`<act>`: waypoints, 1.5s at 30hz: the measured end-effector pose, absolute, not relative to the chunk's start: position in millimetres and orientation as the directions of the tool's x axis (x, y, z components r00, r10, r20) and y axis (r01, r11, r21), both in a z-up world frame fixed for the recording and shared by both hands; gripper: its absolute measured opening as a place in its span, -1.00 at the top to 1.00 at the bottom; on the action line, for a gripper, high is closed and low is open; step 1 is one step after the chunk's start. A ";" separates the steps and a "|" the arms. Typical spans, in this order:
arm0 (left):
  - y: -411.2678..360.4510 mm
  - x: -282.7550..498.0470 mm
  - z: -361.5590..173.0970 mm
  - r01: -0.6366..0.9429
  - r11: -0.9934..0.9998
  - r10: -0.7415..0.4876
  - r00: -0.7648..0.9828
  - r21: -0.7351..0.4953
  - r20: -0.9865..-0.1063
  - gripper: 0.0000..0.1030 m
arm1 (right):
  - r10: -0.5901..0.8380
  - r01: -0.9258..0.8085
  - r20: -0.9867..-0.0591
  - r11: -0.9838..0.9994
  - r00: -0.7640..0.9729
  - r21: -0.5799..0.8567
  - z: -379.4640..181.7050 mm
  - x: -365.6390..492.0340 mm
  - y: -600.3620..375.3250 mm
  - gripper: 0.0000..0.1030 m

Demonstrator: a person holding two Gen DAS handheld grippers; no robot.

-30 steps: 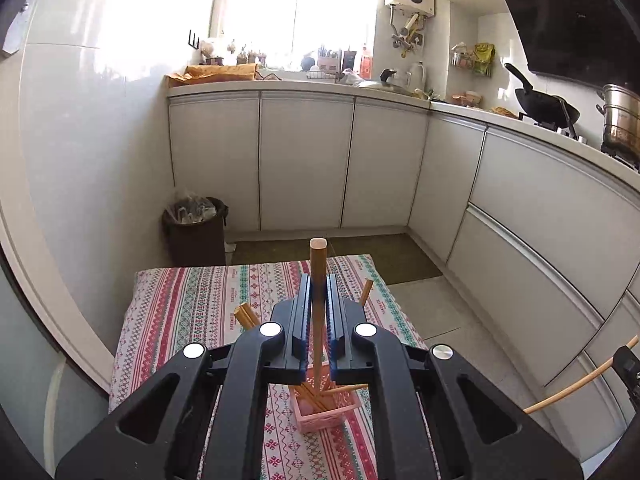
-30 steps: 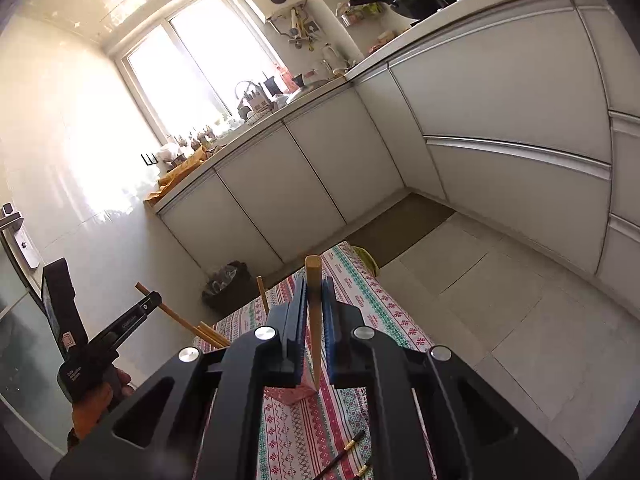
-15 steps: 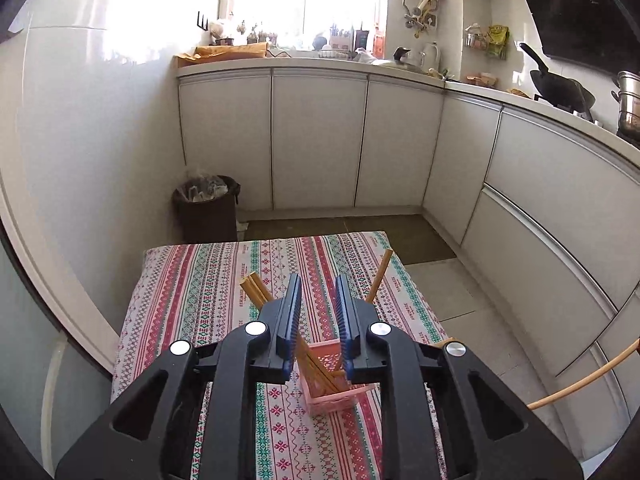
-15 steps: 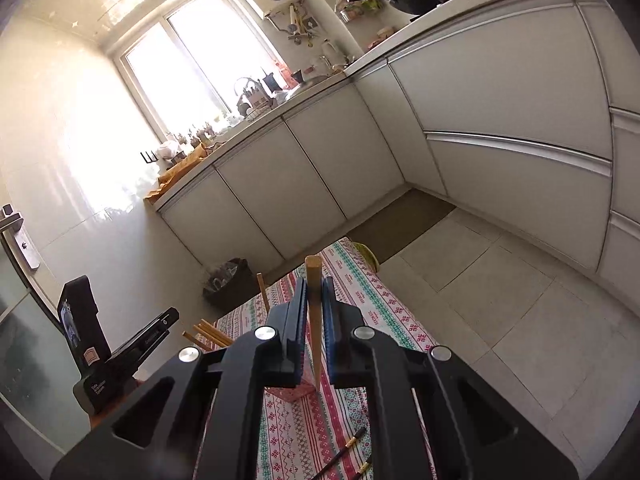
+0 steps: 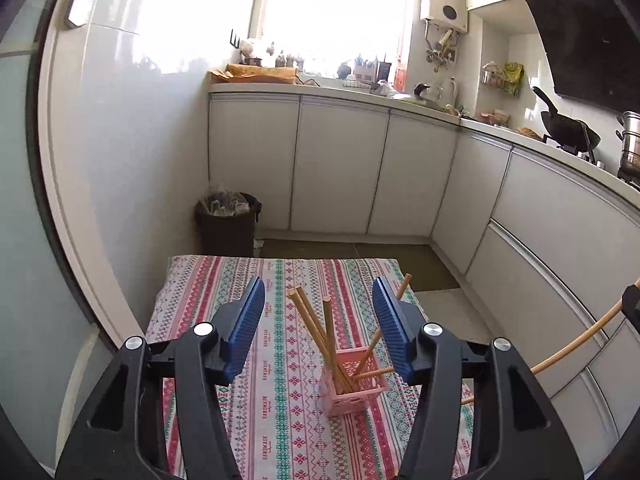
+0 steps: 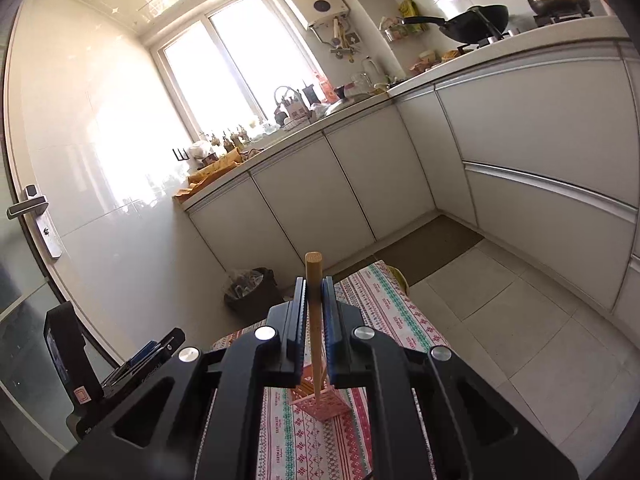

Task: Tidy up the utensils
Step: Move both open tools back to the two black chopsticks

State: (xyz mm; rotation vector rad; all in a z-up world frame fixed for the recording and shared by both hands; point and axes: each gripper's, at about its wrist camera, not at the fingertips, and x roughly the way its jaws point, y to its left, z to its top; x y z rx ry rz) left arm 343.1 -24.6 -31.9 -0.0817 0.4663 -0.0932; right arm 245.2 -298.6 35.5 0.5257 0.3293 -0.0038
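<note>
Left gripper (image 5: 320, 324) fingers spread wide, holding nothing, above the pink basket (image 5: 354, 390) on the striped counter (image 5: 276, 420). Several chopsticks (image 5: 316, 332) lean in the basket. Right gripper (image 6: 314, 304) fingers clenched on one upright chopstick (image 6: 314, 320) over the basket.

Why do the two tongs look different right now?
The left tongs are spread wide open and hold nothing; the right tongs are squeezed shut on a chopstick. The left ones hang over the pink basket. Both have blue pads.
</note>
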 end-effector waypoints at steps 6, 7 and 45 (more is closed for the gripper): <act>-0.6 334.4 -23.5 -0.013 0.996 -0.026 0.906 -0.090 -0.423 -0.12 | 0.096 0.055 -0.289 0.879 0.953 0.474 49.8 256.3 -279.7 0.84; 3.8 335.0 -22.4 -0.026 0.995 -0.015 0.907 -0.092 -0.421 -0.12 | 0.098 0.051 -0.285 0.880 0.954 0.473 51.4 256.7 -276.7 0.84; 101.1 324.4 -42.5 -0.257 0.935 0.103 0.857 -0.245 -0.504 -0.26 | 0.001 0.081 -0.311 0.964 0.950 0.252 -5.9 347.3 -211.1 0.41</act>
